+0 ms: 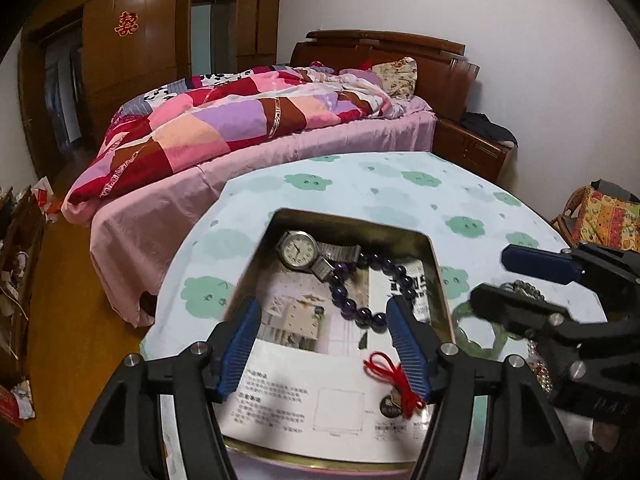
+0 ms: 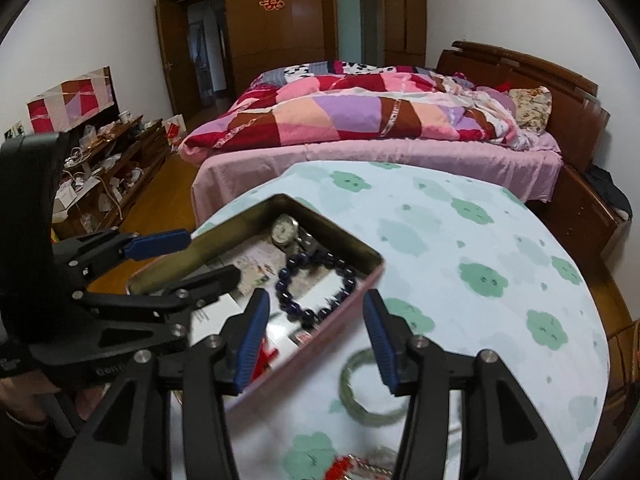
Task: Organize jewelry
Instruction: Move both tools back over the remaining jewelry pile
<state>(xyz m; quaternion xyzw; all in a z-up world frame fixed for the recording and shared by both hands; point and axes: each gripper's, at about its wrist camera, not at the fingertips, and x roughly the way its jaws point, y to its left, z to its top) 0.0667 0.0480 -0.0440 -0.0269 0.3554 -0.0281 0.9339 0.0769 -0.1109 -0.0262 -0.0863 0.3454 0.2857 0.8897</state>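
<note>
The round table (image 2: 500, 248) is carrying an open metal tin (image 1: 436, 280) that is already holding a wristwatch (image 1: 298, 249), a dark bead bracelet (image 1: 360, 280) and a red-corded charm (image 1: 394, 376), while a green bangle (image 2: 372, 396) is lying on the cloth just beside the tin's pink wall. The left gripper (image 1: 324, 344) is hovering over the tin with jaws spread and nothing between them, and the right gripper (image 2: 316, 336) is hanging equally open and empty above the bangle. The bangle is looking rigid, smooth, probably slippery and breakable, so pinching across one side of its ring seems safest.
</note>
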